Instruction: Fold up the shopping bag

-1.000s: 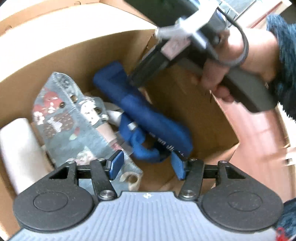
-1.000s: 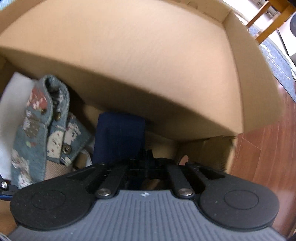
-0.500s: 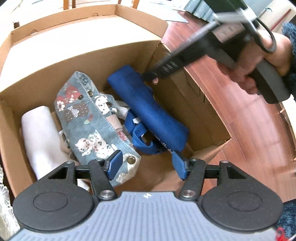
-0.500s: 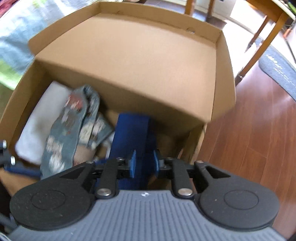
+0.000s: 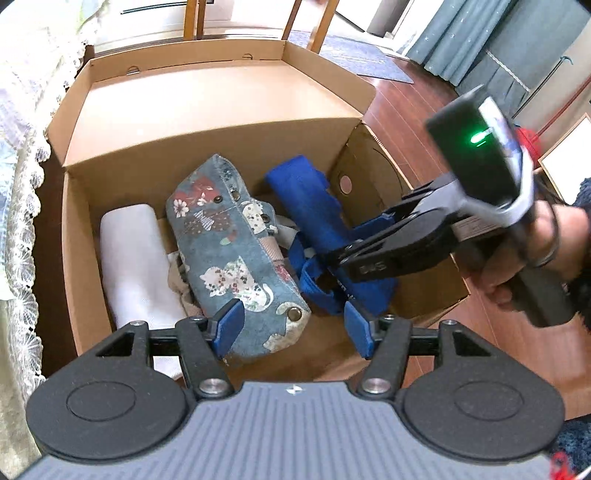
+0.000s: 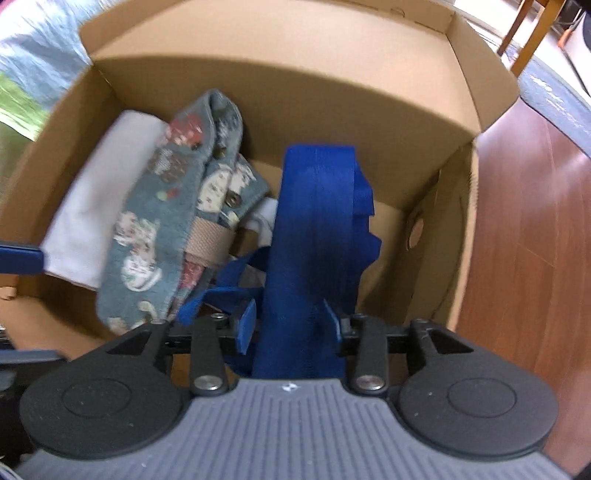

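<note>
A folded blue shopping bag (image 5: 306, 195) lies in the right part of an open cardboard box (image 5: 207, 110), its handles loose at the near end. My left gripper (image 5: 293, 328) hangs open above the box's near edge, holding nothing. My right gripper (image 5: 332, 254), held by a hand (image 5: 546, 236), reaches in from the right over the blue bag. In the right wrist view the right gripper (image 6: 288, 321) is open, its pads on either side of the blue bag (image 6: 314, 221), which runs away from it along the box floor.
A folded cat-print grey-blue bag (image 5: 229, 243) and a folded white bag (image 5: 133, 258) lie left of the blue one in the box (image 6: 295, 74). The box stands on a wooden floor (image 5: 424, 110). A lace cloth (image 5: 18, 184) hangs at the left; chair legs (image 5: 199, 18) stand behind.
Both grippers have pulled back up out of the box. The right gripper's jaws went from shut to open around the blue bag, which stays lying in the box.
</note>
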### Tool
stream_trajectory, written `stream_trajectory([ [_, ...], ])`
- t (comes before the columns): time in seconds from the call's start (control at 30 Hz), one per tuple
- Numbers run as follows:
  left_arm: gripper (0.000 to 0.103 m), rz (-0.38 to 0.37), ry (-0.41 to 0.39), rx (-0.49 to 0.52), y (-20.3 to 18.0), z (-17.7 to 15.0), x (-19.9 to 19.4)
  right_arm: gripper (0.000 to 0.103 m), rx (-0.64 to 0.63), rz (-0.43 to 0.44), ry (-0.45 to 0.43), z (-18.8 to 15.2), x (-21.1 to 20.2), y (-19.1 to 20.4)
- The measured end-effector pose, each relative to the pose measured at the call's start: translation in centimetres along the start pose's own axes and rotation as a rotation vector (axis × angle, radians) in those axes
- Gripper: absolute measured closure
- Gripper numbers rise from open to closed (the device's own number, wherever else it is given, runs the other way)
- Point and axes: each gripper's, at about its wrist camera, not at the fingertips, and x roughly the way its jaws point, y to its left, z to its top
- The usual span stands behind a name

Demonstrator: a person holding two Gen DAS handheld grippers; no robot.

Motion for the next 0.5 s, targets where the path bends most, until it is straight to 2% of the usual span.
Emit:
stream_trajectory([
  [0.07,0.041,0.003,0.000,0.003,-0.2,0.2,0.1,0.076,0.069,0.008,0.003,0.1,0.7,-0.3],
  [0.13,0.041,0.002,-0.002,0.007,0.0,0.6,0.2,0.077,0.152,0.009,0.008,0.3,1.0,-0.7],
  [0.27,0.041,-0.006,-0.004,0.008,0.0,0.8,0.3,0.077,0.263,-0.002,0.027,0.8,1.4,-1.2],
  [0.37,0.041,-0.005,-0.008,0.009,-0.1,1.1,0.2,0.077,0.398,0.007,0.051,1.2,1.5,-1.9],
  [0.5,0.041,0.027,-0.003,0.011,0.0,0.9,0.1,0.077,0.553,0.037,0.077,1.4,1.6,-2.8],
])
